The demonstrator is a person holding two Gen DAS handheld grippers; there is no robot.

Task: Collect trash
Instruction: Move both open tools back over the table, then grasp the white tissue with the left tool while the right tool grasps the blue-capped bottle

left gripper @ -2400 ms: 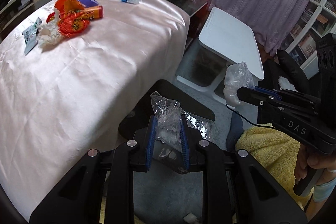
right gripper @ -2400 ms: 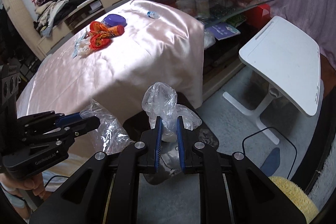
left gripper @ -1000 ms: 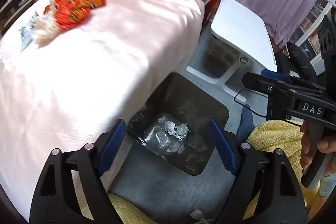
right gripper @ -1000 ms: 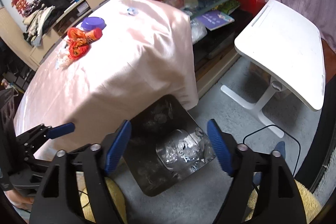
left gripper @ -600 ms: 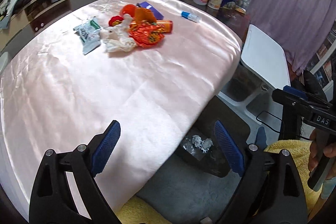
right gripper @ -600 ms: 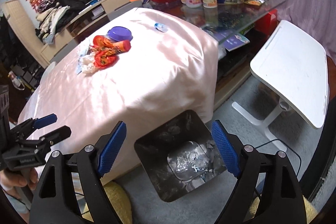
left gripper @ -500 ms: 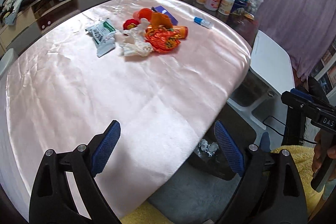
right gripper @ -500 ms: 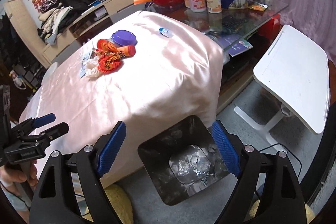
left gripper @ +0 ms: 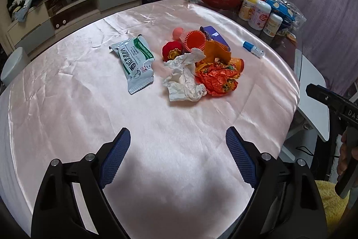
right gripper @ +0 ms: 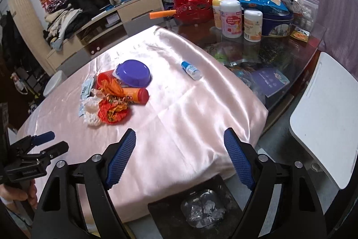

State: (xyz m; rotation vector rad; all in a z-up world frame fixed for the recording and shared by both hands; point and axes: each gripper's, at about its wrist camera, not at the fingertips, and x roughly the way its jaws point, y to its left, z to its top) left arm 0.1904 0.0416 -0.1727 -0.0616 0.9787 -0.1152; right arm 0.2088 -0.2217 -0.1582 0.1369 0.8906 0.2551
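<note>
Trash lies in a heap on the pink satin tablecloth (left gripper: pixel 89 115): a green-and-white wipes packet (left gripper: pixel 136 64), a crumpled white tissue (left gripper: pixel 184 80), an orange wrapper (left gripper: pixel 217 80), an orange paper cup (left gripper: pixel 195 39) and an orange tube (right gripper: pixel 136 94). A purple bowl (right gripper: pixel 134 73) and a small blue-capped bottle (right gripper: pixel 191 69) sit nearby. My left gripper (left gripper: pixel 177 131) hovers over the near cloth, well short of the heap. Its jaws are wide, closing, with nothing between them. My right gripper (right gripper: pixel 179 132) hangs over the table's corner, jaws closing and also empty. The black bin (right gripper: pixel 170 209) below holds clear plastic bags (right gripper: pixel 205 209).
A red basket (right gripper: pixel 194 3), white bottles (right gripper: pixel 230 18) and a blue tin (right gripper: pixel 277 21) crowd the glass table behind. A white side table (right gripper: pixel 324 115) stands on the right. A TV cabinet (left gripper: pixel 73 6) lines the far wall.
Both grippers let go of their plastic bags, which now lie in the bin. Both then rose and swung from the bin towards the tabletop; the heap of trash has come nearer in both views.
</note>
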